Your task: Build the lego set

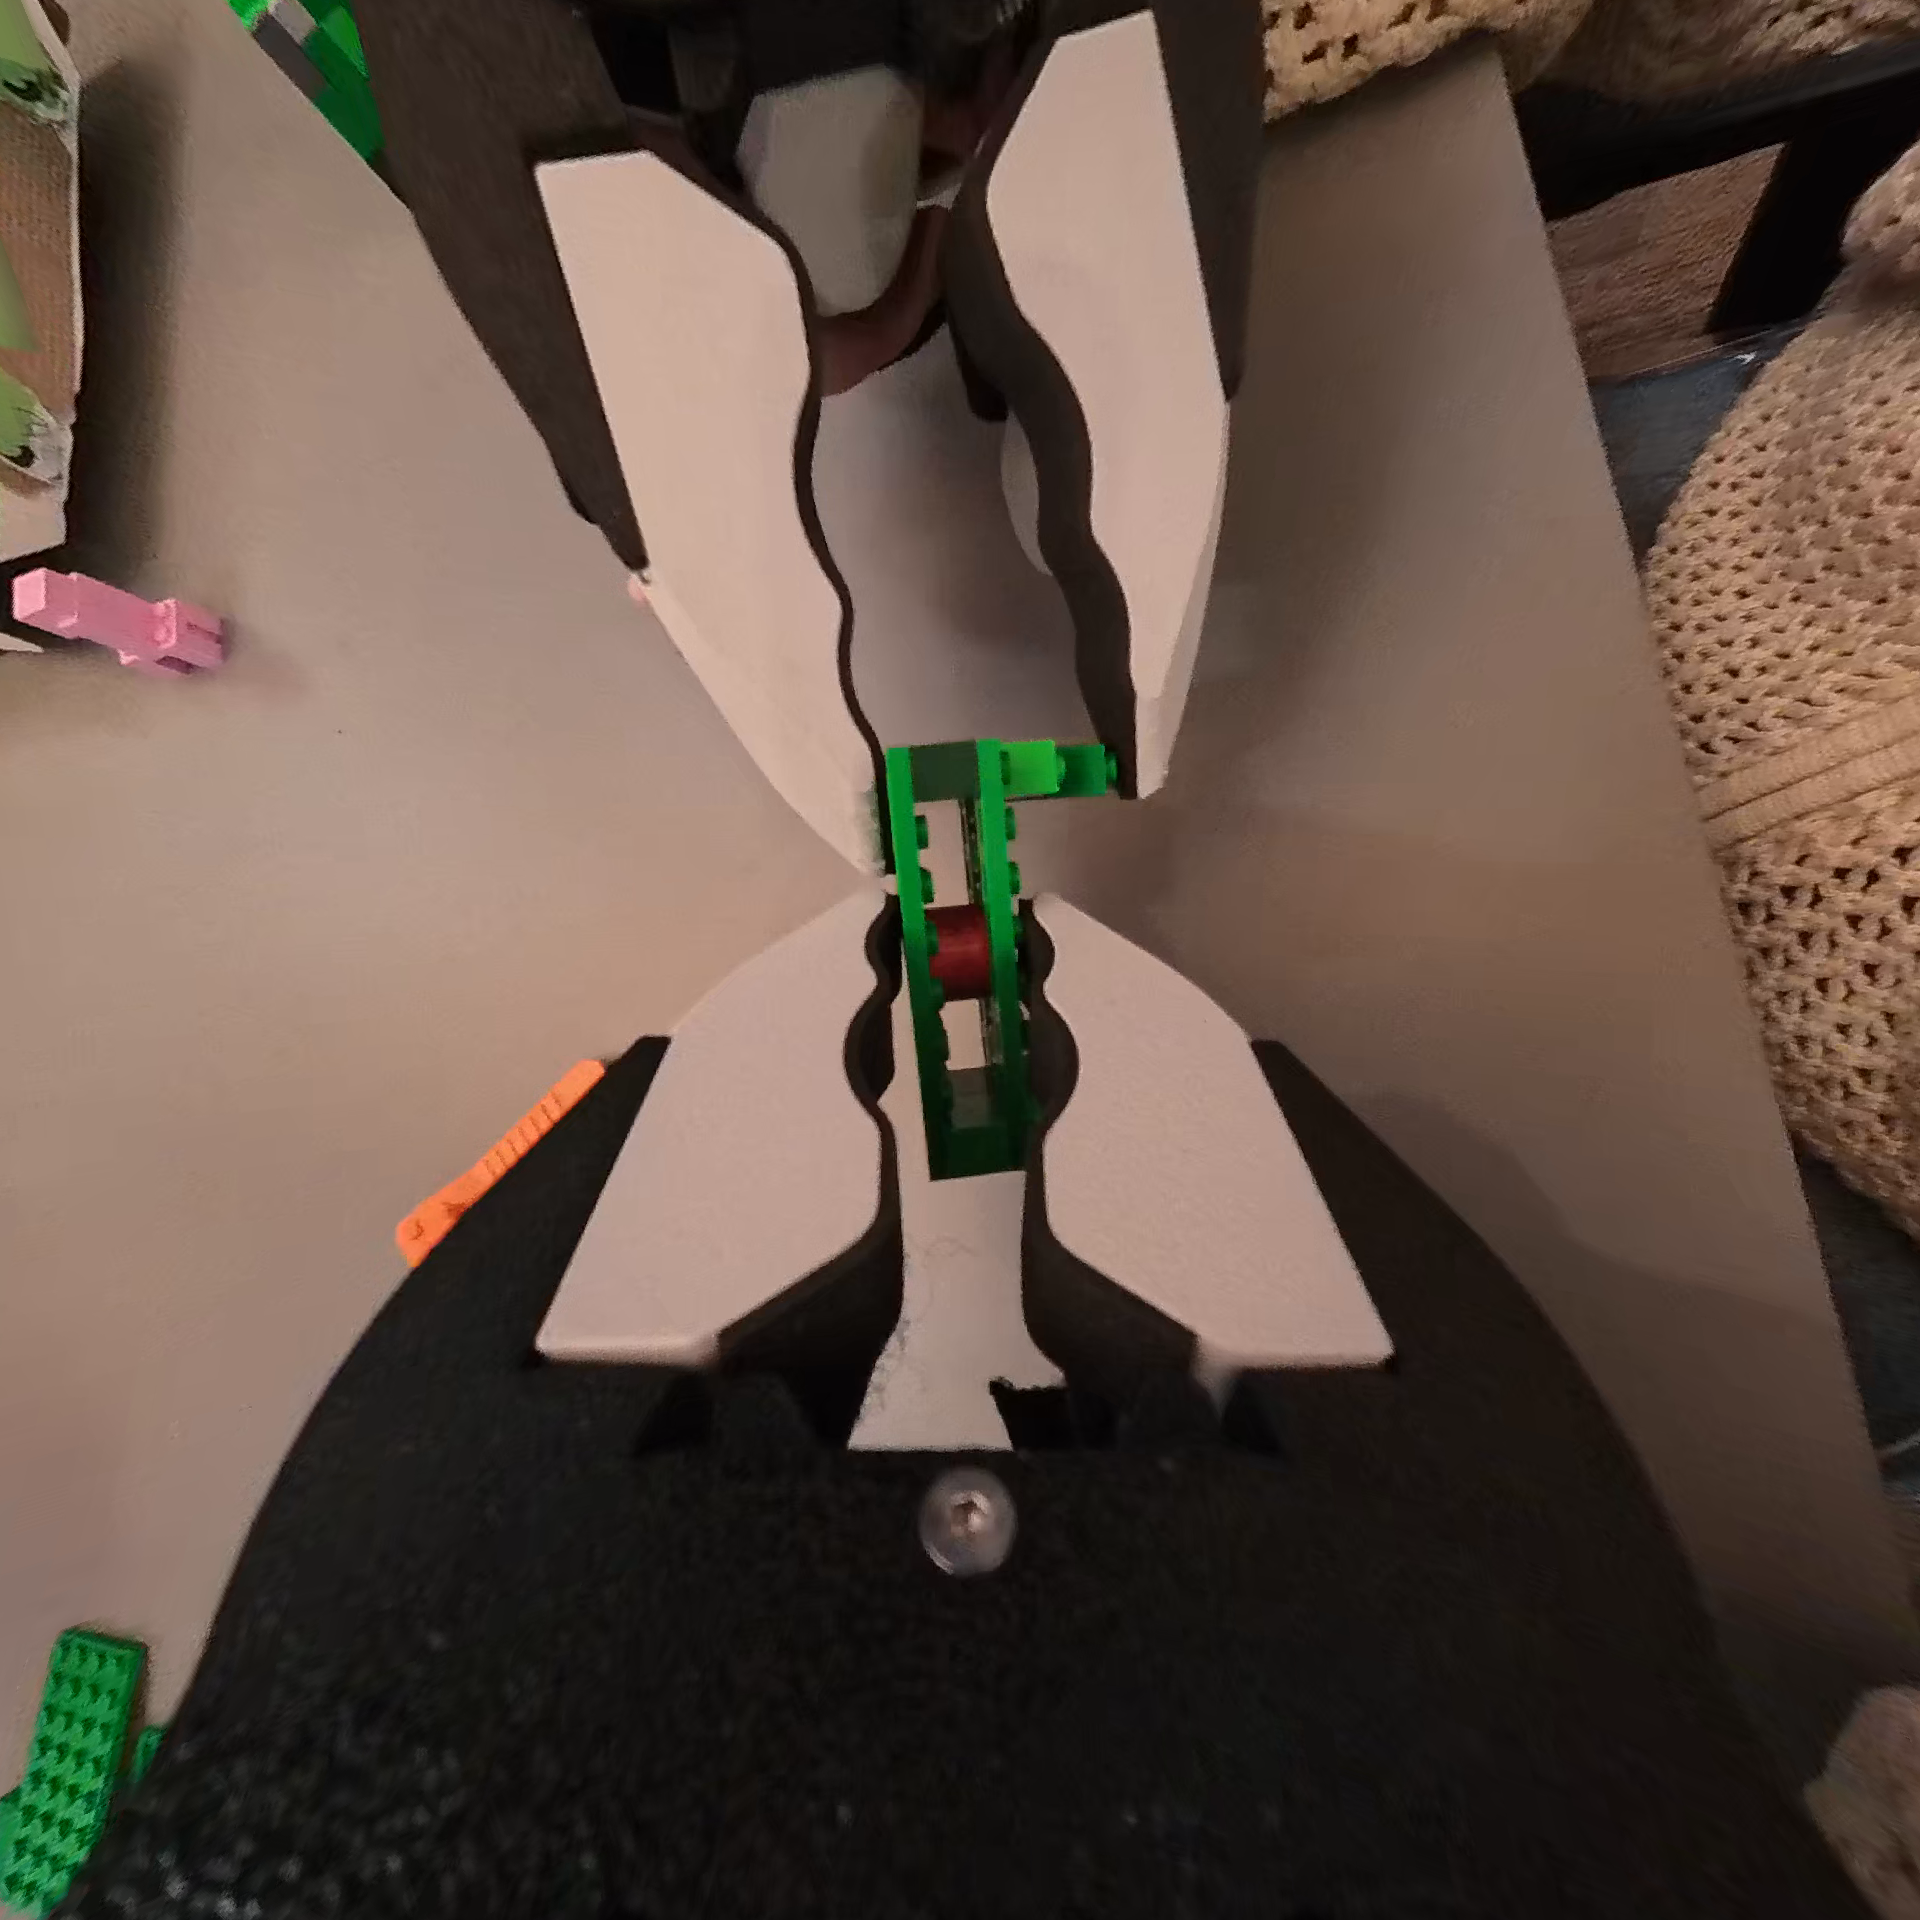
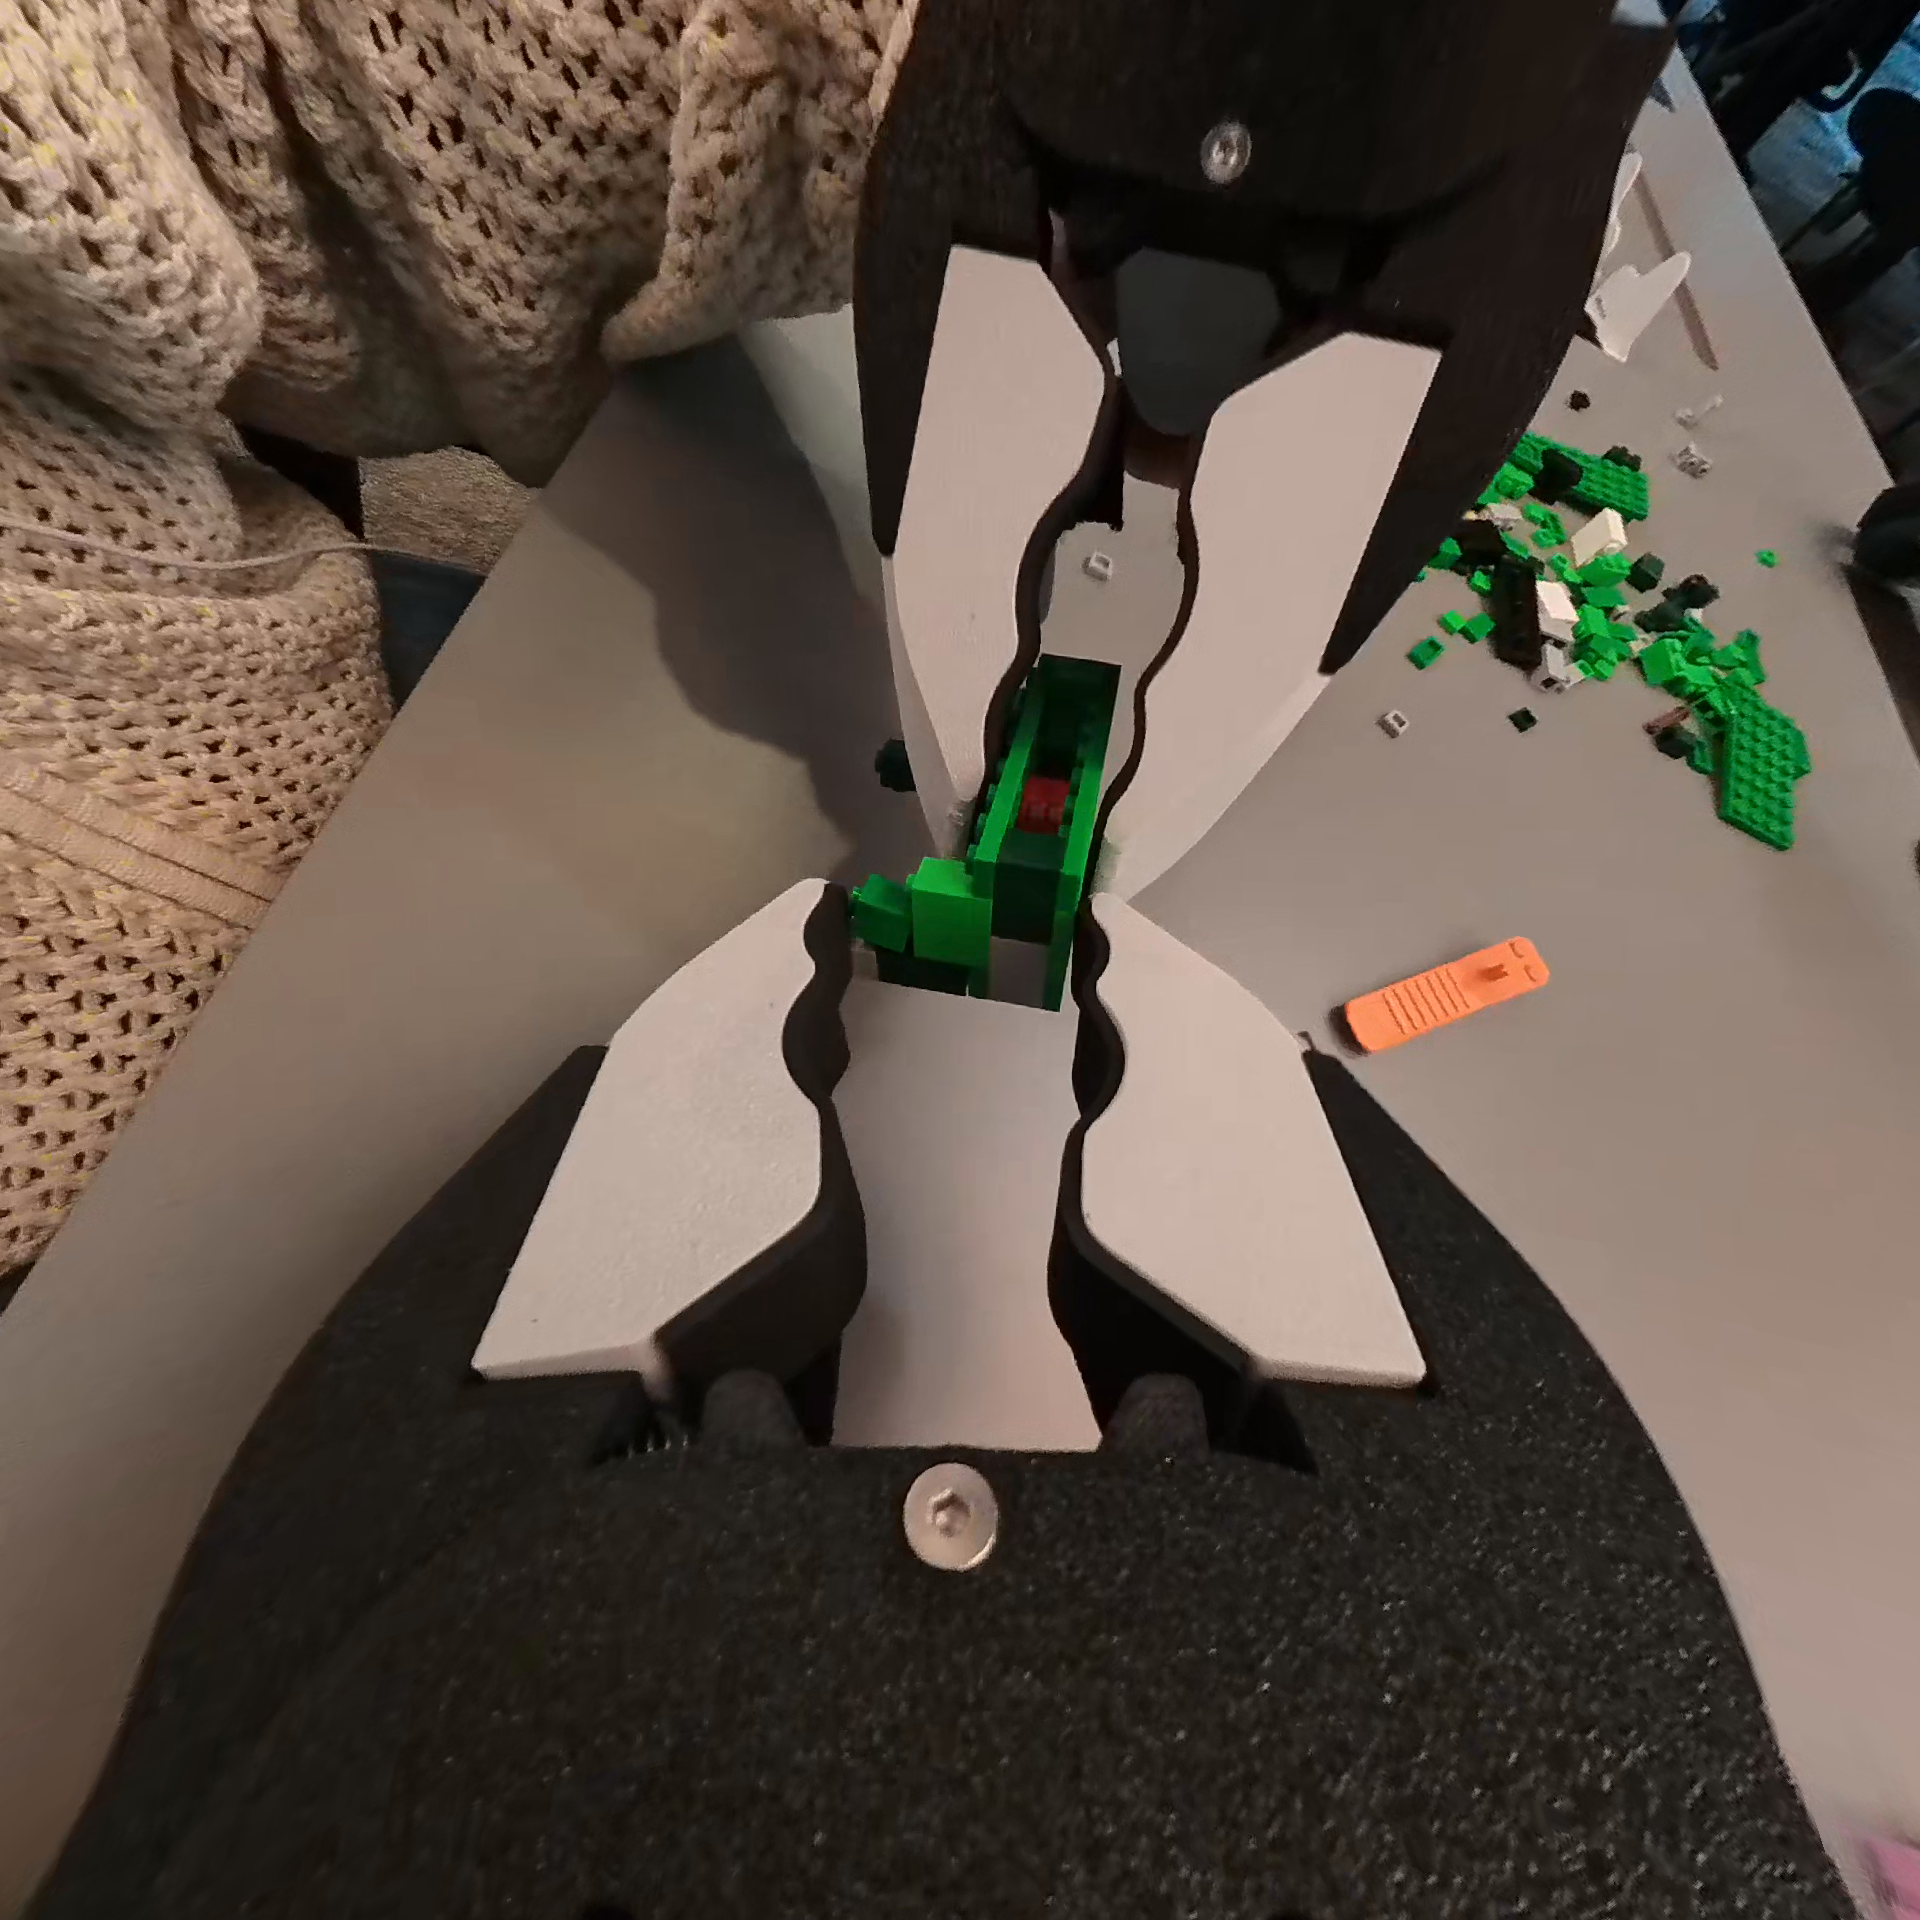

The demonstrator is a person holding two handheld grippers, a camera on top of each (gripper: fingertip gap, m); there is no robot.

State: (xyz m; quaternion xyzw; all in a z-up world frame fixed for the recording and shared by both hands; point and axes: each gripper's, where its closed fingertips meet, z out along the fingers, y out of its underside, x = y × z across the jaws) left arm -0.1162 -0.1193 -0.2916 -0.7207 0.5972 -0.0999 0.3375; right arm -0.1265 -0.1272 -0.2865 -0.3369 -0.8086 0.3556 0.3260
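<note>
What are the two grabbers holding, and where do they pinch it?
Both hold one green lego frame with a red piece inside. The left gripper pinches its long sides near the middle; the right gripper pinches the end with the bright green bricks.

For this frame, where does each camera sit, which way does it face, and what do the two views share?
Left wrist view: sits on the left gripper, looking along its fingers at the green lego assembly clamped between them; the right gripper faces it from opposite.
Right wrist view: sits on the right gripper, facing the left gripper across the grey table; loose lego pile right.
Shared: assembly, both grippers, orange brick separator, knitted sleeve.
</note>
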